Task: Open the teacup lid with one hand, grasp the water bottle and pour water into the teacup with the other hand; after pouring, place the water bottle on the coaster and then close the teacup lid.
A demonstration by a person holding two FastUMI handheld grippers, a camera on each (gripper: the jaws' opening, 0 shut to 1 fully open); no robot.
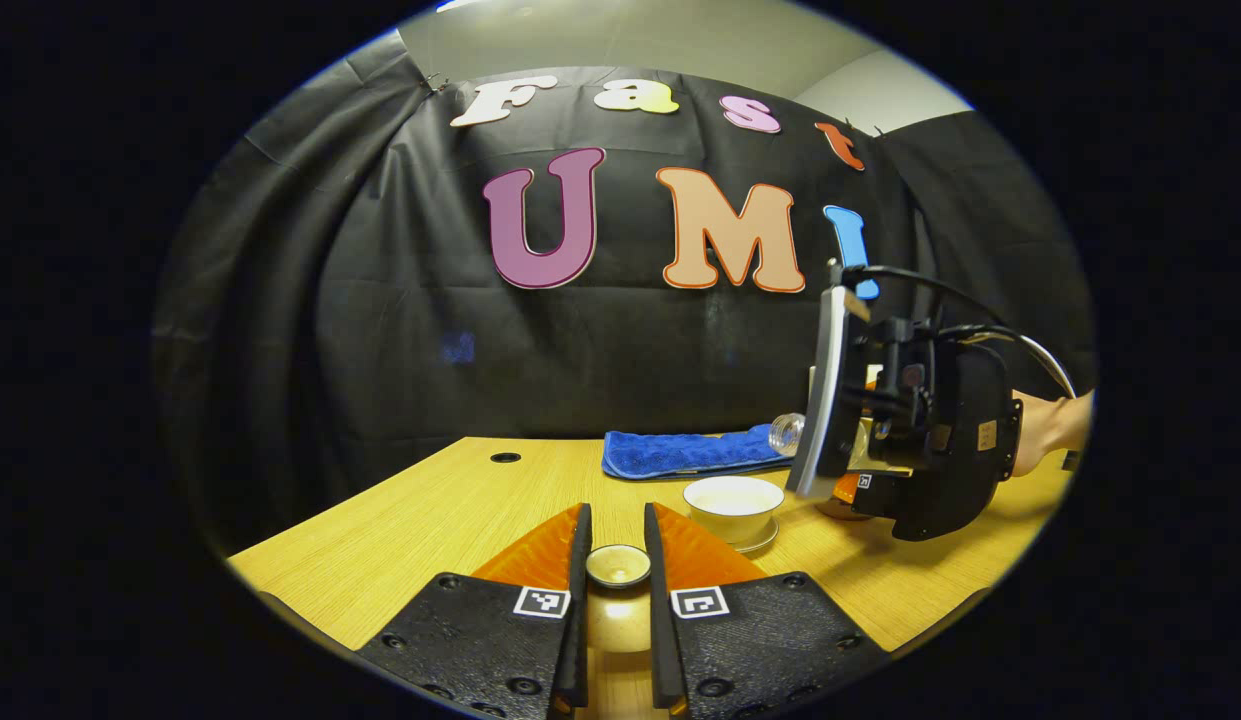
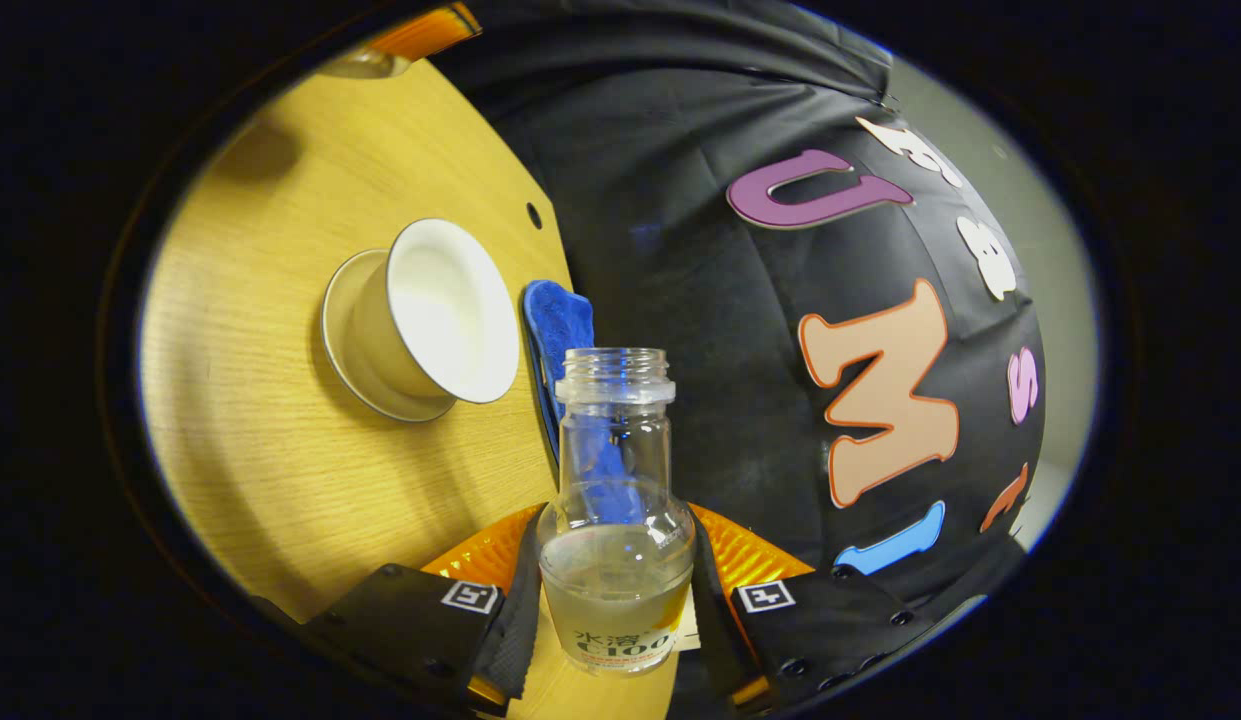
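My left gripper is shut on the knob of the teacup lid and holds it low over the table's front. The white teacup stands uncovered on its saucer just to the right. My right gripper hangs beside and above the cup, shut on the clear water bottle, which lies tilted with its open mouth pointing left. In the right gripper view the bottle sits between the fingers of the right gripper with some water in its lower half. The open teacup lies ahead and to the left.
A folded blue towel lies at the back of the wooden table, behind the cup. A small round hole is in the tabletop at the far left. A hand holds the right gripper at the right edge.
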